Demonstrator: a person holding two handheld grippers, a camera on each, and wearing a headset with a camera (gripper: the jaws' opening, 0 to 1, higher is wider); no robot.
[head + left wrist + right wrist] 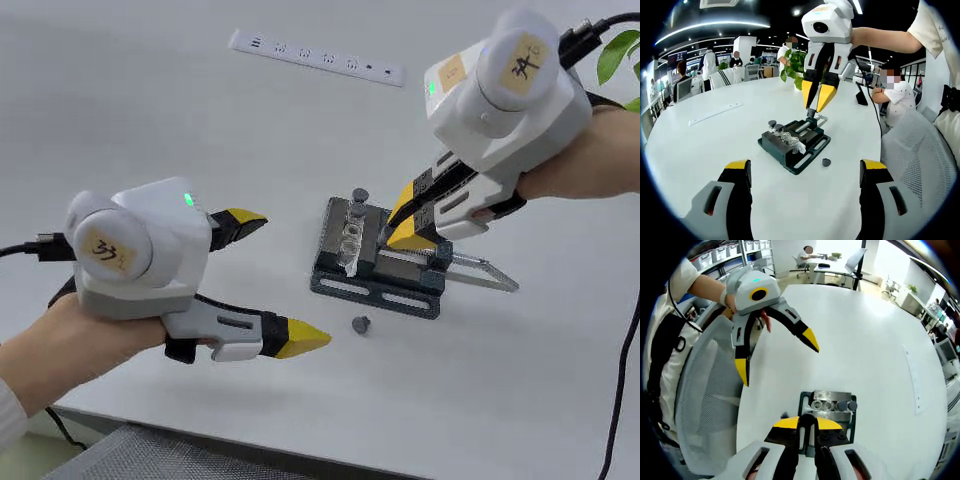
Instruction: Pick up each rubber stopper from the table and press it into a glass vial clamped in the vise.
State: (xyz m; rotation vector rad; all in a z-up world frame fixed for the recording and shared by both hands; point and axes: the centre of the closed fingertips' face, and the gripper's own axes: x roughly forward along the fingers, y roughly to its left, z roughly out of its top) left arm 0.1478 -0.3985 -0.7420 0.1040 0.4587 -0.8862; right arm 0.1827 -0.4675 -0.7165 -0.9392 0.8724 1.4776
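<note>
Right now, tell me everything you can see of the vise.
The vise has a dark slotted base, metal-looking jaws and a screw handle jutting from one end. It sits flat on the white table, clamping a row of glass vials, two capped by grey stoppers. The right gripper hangs close above its handle end.

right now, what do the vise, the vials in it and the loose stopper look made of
Vise: metal, likely; dark painted base, bare grey jaws with sheen. Vials: clear glass or plastic; see-through with bright glints. Loose stopper: dull dark grey, no shine, likely rubber.
</note>
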